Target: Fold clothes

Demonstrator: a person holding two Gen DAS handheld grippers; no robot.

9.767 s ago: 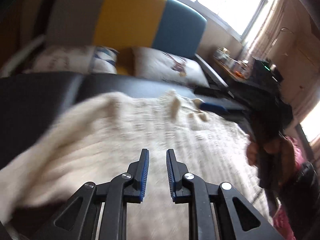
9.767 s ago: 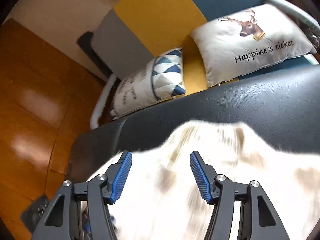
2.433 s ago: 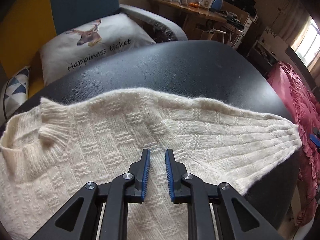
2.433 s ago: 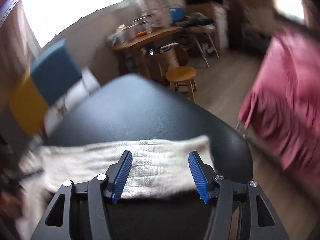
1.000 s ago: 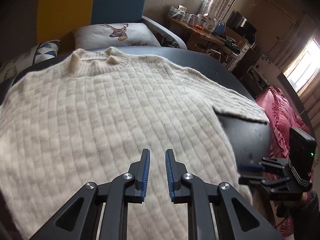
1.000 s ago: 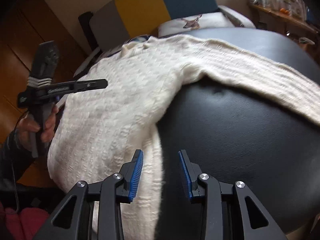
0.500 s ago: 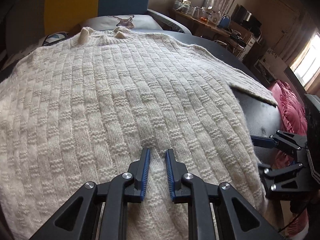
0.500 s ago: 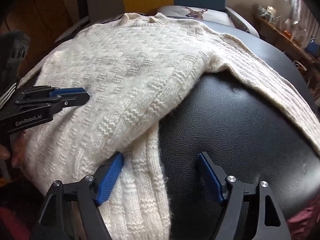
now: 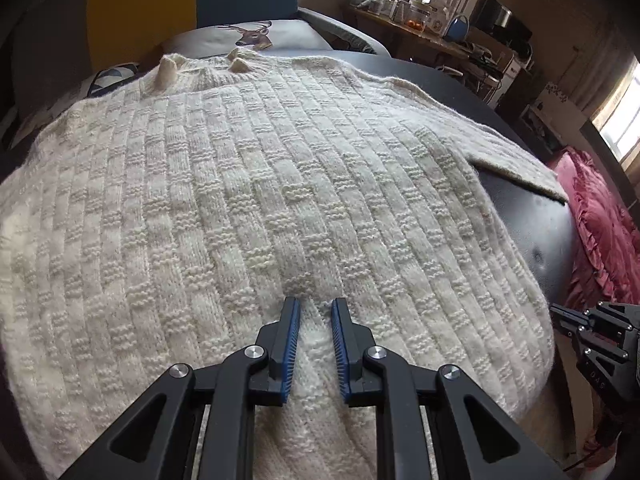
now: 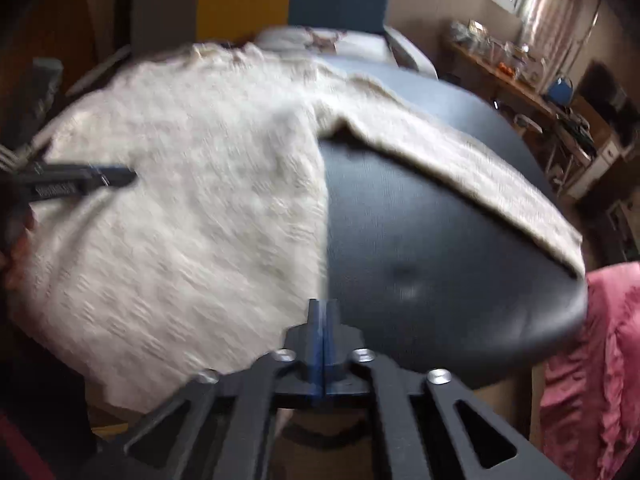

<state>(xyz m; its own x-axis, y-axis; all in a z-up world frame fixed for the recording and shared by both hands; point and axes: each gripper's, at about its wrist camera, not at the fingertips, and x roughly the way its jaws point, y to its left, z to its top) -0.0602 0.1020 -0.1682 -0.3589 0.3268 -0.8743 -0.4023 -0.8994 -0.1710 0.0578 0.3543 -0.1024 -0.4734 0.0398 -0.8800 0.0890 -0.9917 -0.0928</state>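
Where it lies flat, sweater (image 9: 256, 184) points collar-first toward cushion (image 9: 256, 36).

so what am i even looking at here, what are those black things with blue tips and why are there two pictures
No robot here: a person holds a two-finger tool in each hand, with a wide-angle camera on each looking along its fingers. So each picture is one hand's view.

A cream knitted sweater lies spread over a black padded surface, one sleeve stretched out to the side.

The left tool sits over the sweater's lower part, its blue pads slightly apart with knit between them; whether they pinch it is unclear. The right tool is shut at the sweater's side edge. That picture is blurred, and no knit shows between its pads.
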